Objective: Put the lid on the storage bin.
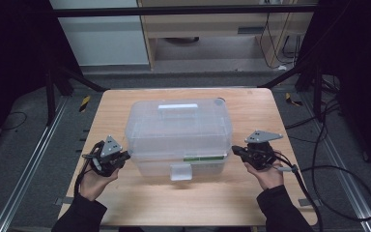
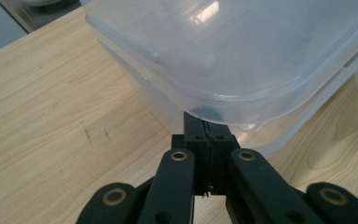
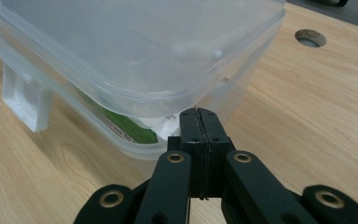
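Note:
A translucent plastic box [image 1: 178, 130] with a closed lid and a white top handle [image 1: 177, 110] stands mid-table. Its front latch [image 1: 180, 171] hangs down. My left gripper [image 1: 125, 155] is shut with nothing between its jaws, and its tips point at the box's front left corner. In the left gripper view the left gripper [image 2: 205, 120] sits just under the lid's corner rim [image 2: 242, 109]. My right gripper [image 1: 234, 150] is also shut and empty at the front right corner. In the right gripper view the right gripper [image 3: 199, 114] lies below the lid's rim [image 3: 168, 105]. Whether either touches the rim I cannot tell.
The wooden table [image 1: 207, 198] has free room in front of the box and at both sides. A round cable hole [image 1: 219, 101] sits at the back right, near the box. Something with a green label [image 3: 130, 129] lies inside the box. Cables trail off the table's right side.

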A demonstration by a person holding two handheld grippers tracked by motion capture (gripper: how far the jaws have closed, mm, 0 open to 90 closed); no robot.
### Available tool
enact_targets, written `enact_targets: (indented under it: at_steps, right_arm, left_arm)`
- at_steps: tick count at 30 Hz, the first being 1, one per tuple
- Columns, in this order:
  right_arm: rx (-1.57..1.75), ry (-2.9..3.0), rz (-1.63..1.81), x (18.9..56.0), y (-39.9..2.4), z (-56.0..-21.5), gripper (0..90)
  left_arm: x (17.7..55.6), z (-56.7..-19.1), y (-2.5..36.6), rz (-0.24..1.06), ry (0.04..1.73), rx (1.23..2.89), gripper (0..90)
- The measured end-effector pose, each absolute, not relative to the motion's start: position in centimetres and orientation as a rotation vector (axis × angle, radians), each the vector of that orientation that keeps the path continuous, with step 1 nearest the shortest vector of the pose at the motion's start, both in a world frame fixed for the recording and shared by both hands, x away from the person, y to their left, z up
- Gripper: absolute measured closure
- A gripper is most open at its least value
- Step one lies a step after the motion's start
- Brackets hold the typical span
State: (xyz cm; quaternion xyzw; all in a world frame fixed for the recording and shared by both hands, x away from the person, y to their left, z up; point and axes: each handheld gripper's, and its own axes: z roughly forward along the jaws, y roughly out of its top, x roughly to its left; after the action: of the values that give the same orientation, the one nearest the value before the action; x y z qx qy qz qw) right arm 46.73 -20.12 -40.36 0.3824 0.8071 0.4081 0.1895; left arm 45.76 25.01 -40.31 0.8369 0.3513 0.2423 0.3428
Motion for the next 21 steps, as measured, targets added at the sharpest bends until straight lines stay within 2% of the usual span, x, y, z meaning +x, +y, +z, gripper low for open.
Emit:
enact_targets:
  at_steps: [7,15,16,18,20,21]
  right_arm:
    - [1.087,2.285,1.125,46.8,-20.1,-40.9,90.0]
    - [1.185,2.245,1.05,47.6,-21.7,-42.4,90.0]
    - [1.185,2.245,1.05,47.6,-21.7,-42.4,90.0]
    - [1.221,2.202,1.021,48.0,-22.8,-43.3,82.9]
    - [1.235,2.173,1.005,48.2,-23.6,-43.9,76.0]
    - [1.235,2.173,1.005,48.2,-23.6,-43.9,76.0]
  left_arm:
    - [46.1,-41.0,25.2,0.671,0.959,2.199,89.0]
    - [47.3,-42.4,28.1,0.697,1.111,2.136,84.6]
    - [47.3,-42.4,28.1,0.697,1.111,2.136,82.8]
    - [48.0,-43.5,29.3,0.696,1.182,2.125,78.3]
    - [48.4,-44.2,29.9,0.694,1.215,2.126,69.5]
    - [48.4,-44.2,29.9,0.694,1.215,2.126,64.0]
